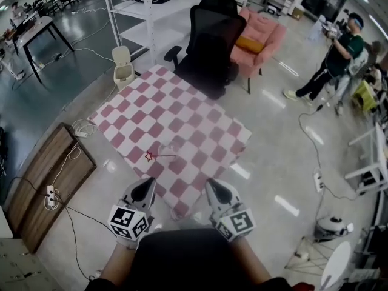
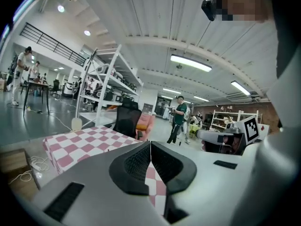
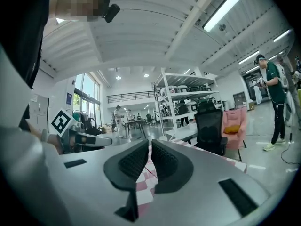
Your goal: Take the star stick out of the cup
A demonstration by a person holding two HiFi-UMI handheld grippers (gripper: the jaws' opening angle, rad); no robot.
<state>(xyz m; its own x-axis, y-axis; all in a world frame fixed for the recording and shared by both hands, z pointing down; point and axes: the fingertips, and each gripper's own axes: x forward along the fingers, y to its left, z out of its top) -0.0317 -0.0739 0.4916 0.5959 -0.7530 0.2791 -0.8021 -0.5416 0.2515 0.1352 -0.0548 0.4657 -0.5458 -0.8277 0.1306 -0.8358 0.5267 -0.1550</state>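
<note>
The star stick, a thin red stick with a red star at its left end, lies on the pink-and-white checkered table near the front edge. A faint clear cup shows at the stick's right end; I cannot tell whether the stick is inside it. My left gripper and right gripper hover side by side just short of the table's near corner, well clear of both. Each is shut with nothing between its pads, as the left gripper view and right gripper view show.
A black office chair stands at the table's far side, a pink armchair behind it. A wooden board with cables lies on the floor at left. A small white bin sits beyond. A person stands far right.
</note>
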